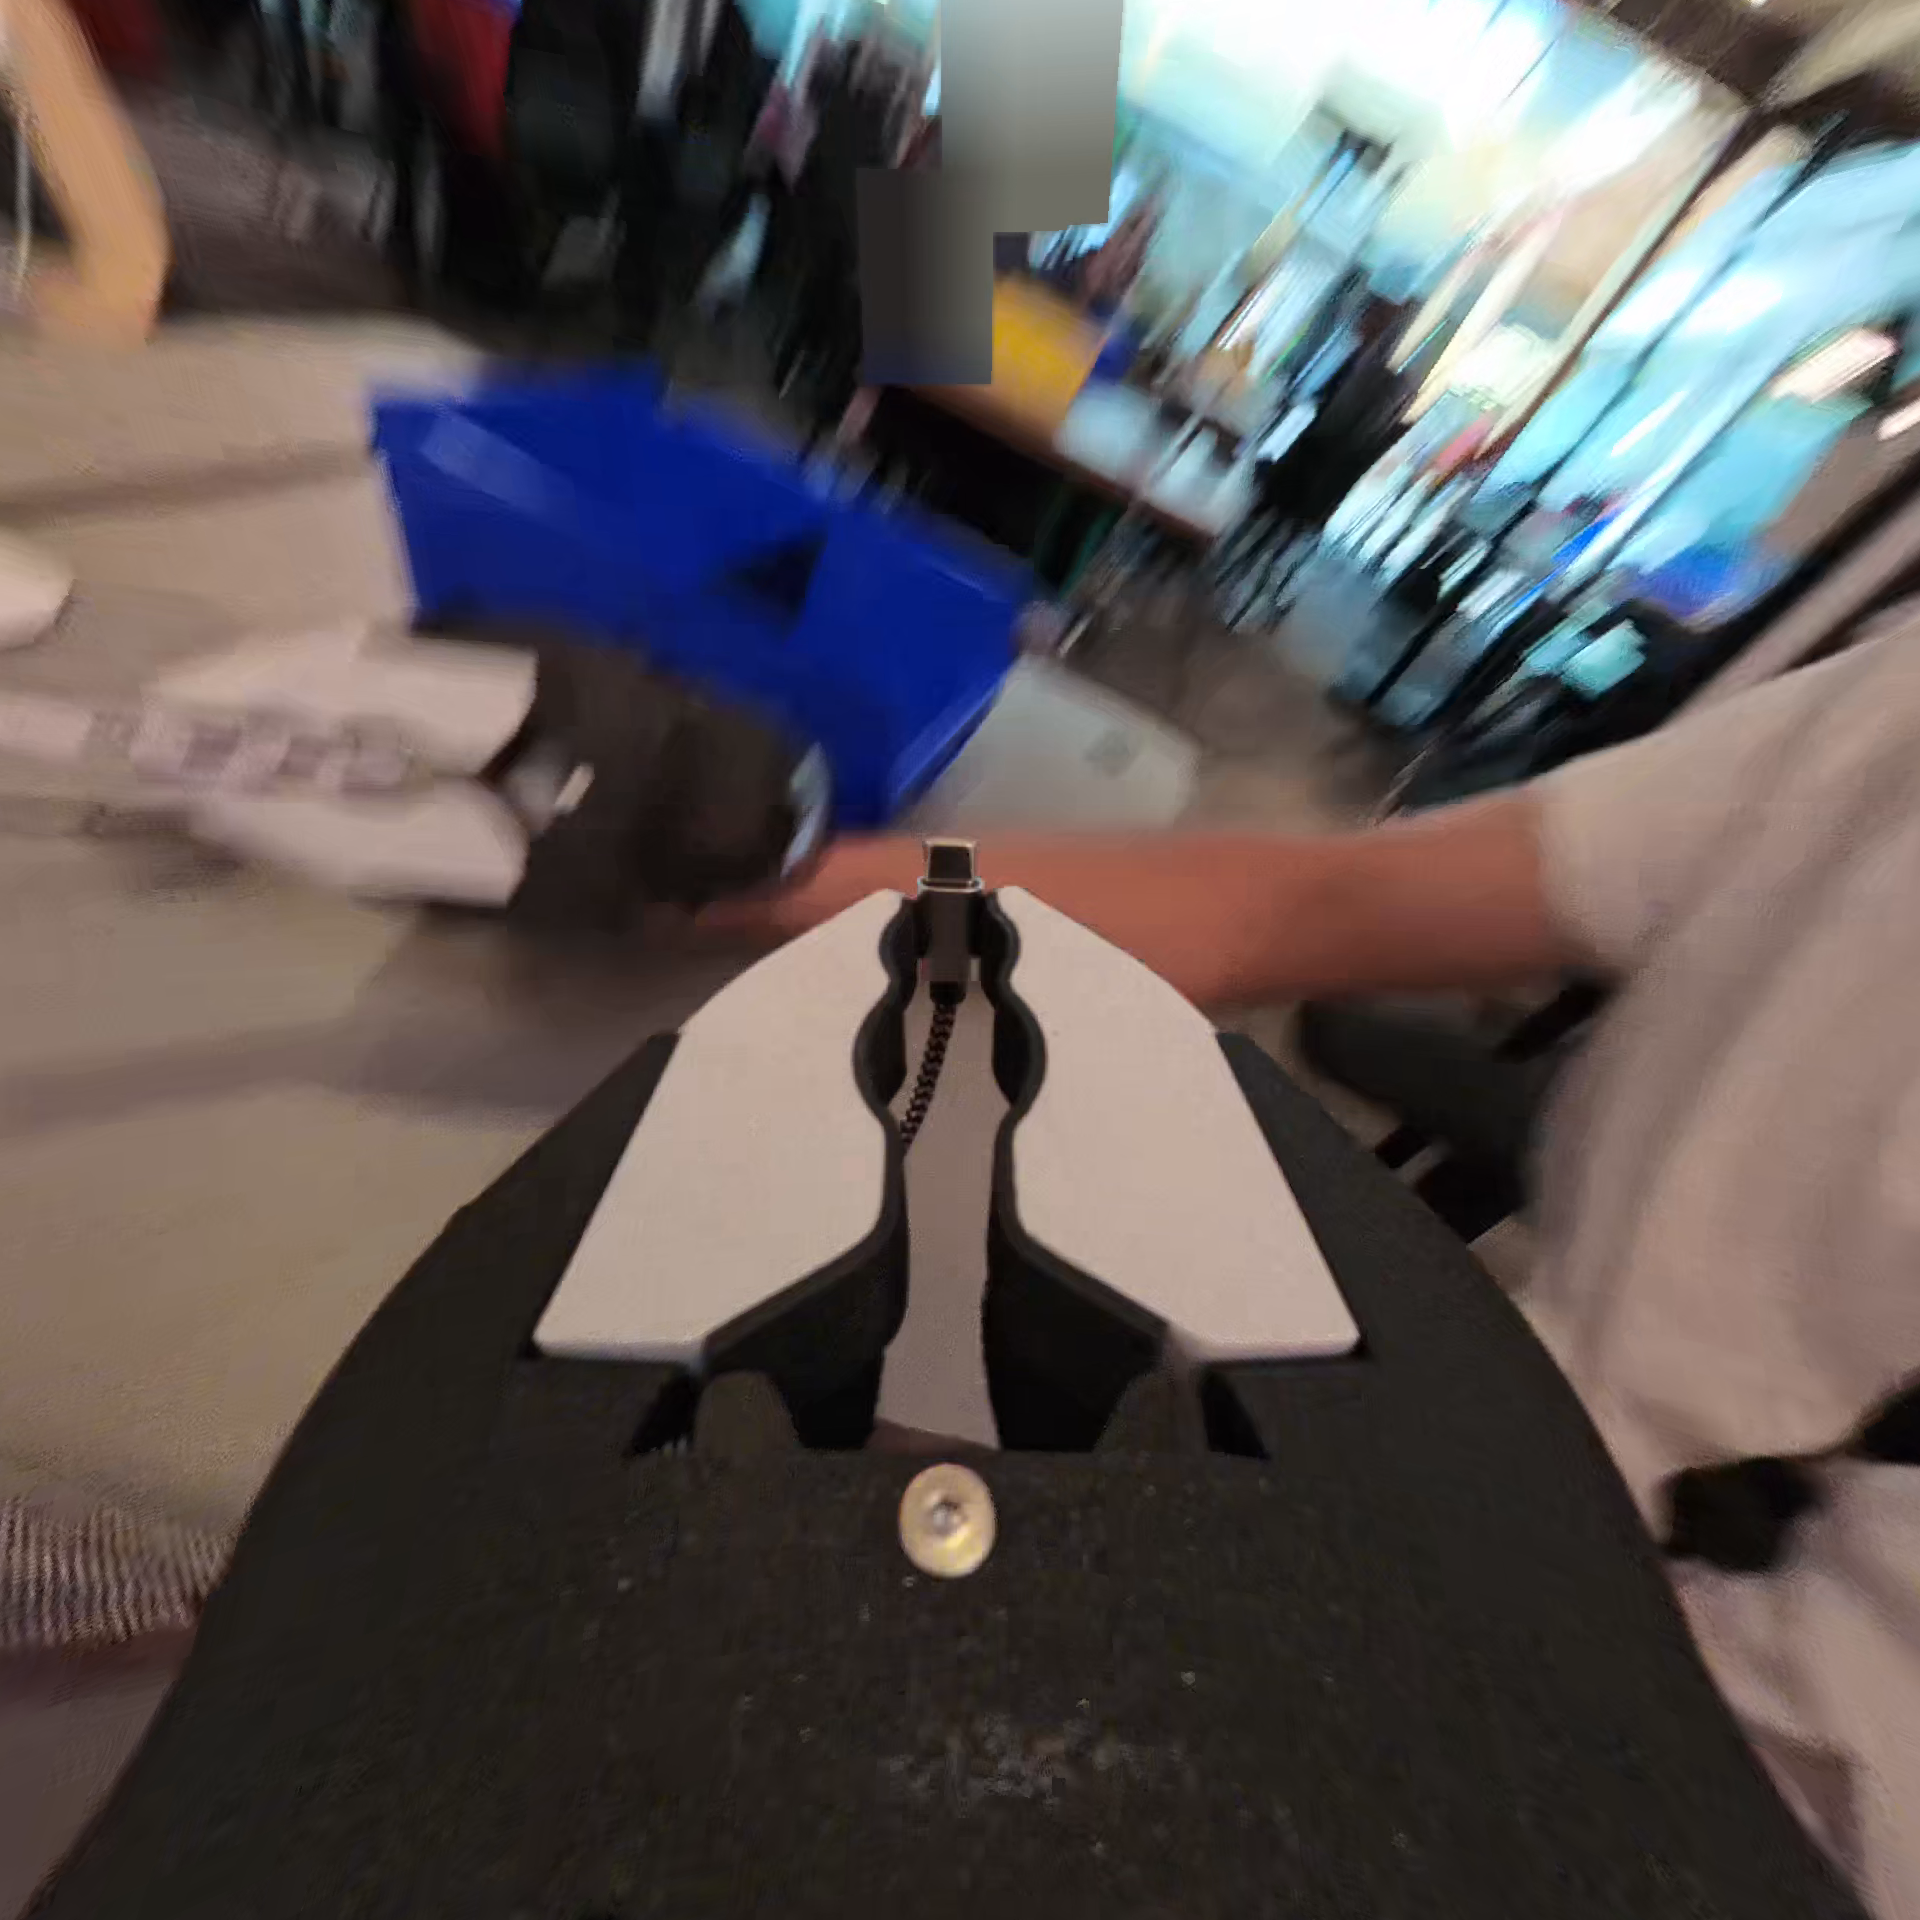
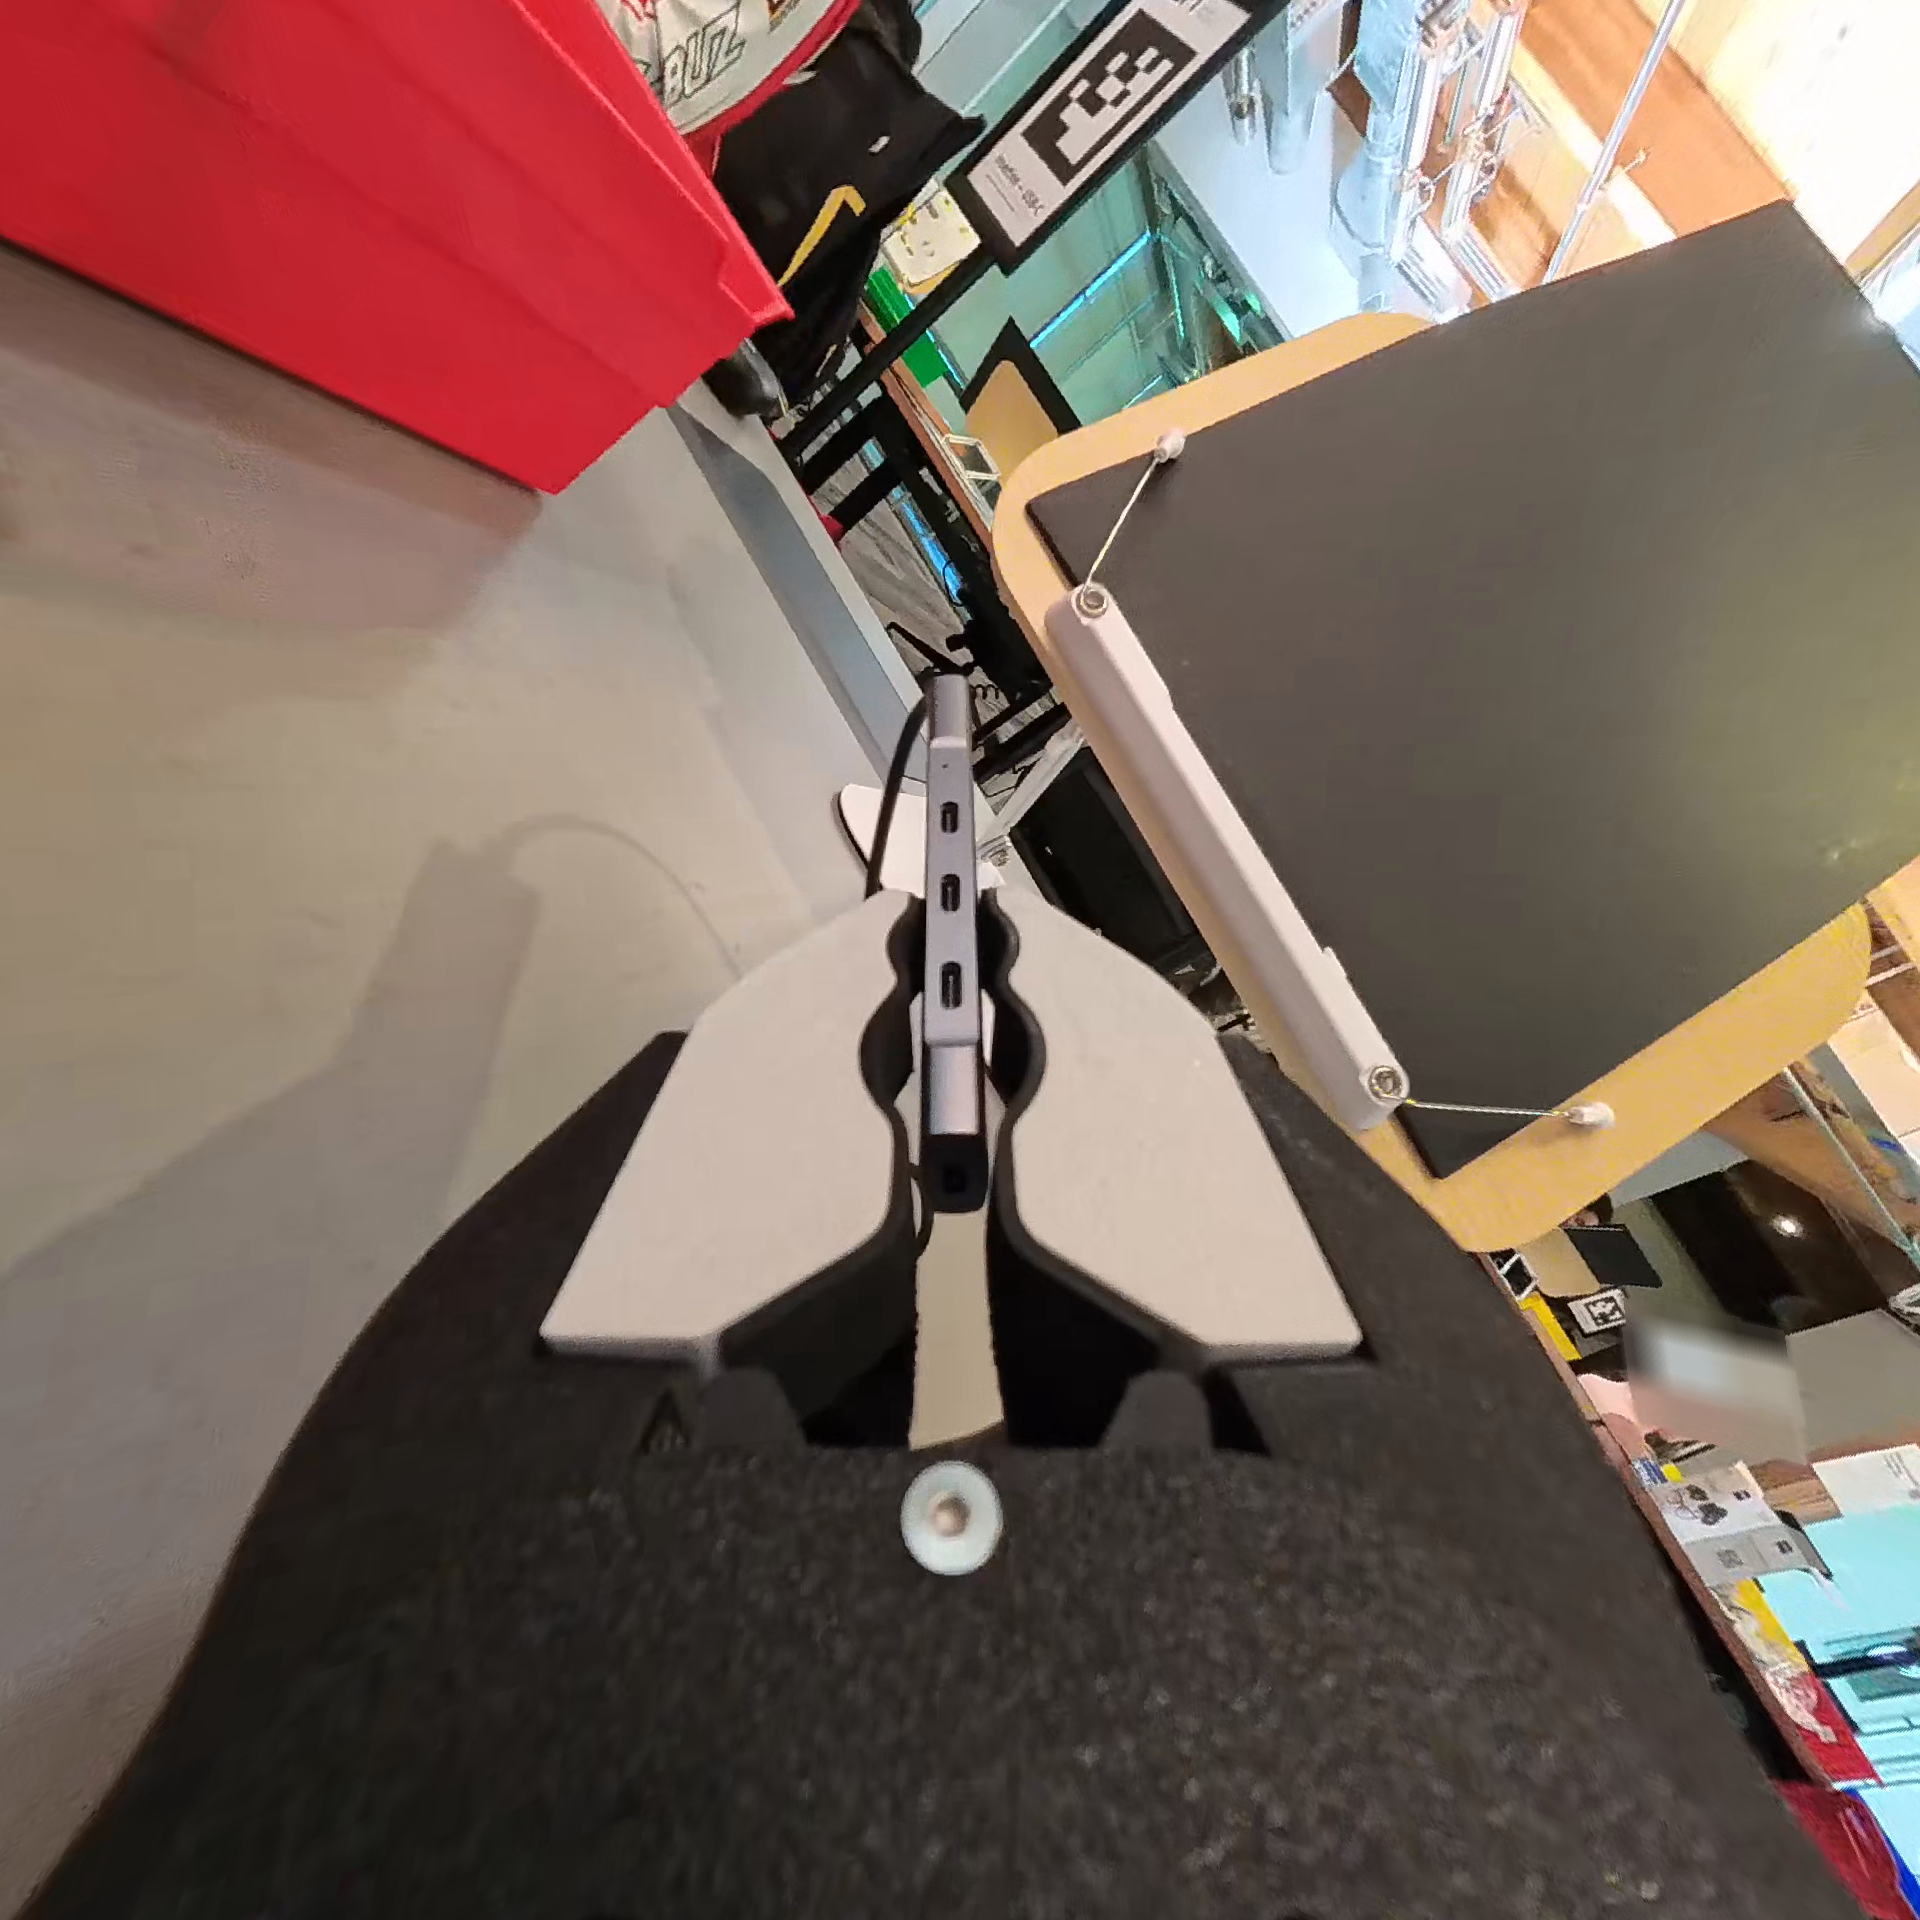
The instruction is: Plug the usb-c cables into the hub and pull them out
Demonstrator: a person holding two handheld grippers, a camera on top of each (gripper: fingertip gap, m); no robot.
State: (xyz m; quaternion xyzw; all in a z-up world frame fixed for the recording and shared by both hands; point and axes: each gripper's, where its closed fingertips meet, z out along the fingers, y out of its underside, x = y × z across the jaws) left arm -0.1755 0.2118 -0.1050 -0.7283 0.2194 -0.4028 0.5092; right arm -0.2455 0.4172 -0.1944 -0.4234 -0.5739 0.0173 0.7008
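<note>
Gripping the plug end of a braided usb-c cable [image 1: 943,971], the left gripper [image 1: 951,899] had its jaws pinched narrow around the connector's housing, the bare metal tip poking out just past the fingertips. Everything behind it was smeared with blur: a blue bin [image 1: 686,561] on the pale table [image 1: 208,1039], and a person's forearm [image 1: 1195,914] reaching across the view beyond the plug.

Over on the other side, the right gripper [image 2: 951,935] was clamped on the grey hub [image 2: 951,935], jaws closed against its flat faces so it stood on edge. Three small oval ports ran along the edge facing the camera, and every one of them showed empty. A dark lead ran off the hub's far end. A red bin [image 2: 364,208] sat on the table behind, and a black panel with a tan border [image 2: 1507,675] stood off to the right.

So the count looked like this: both pieces were in hand and off the table, but no plug was seated in any visible port. Lining the tip up with a port, pushing it home, then pulling it free all seemed to lie ahead. Only one cable was in sight.
</note>
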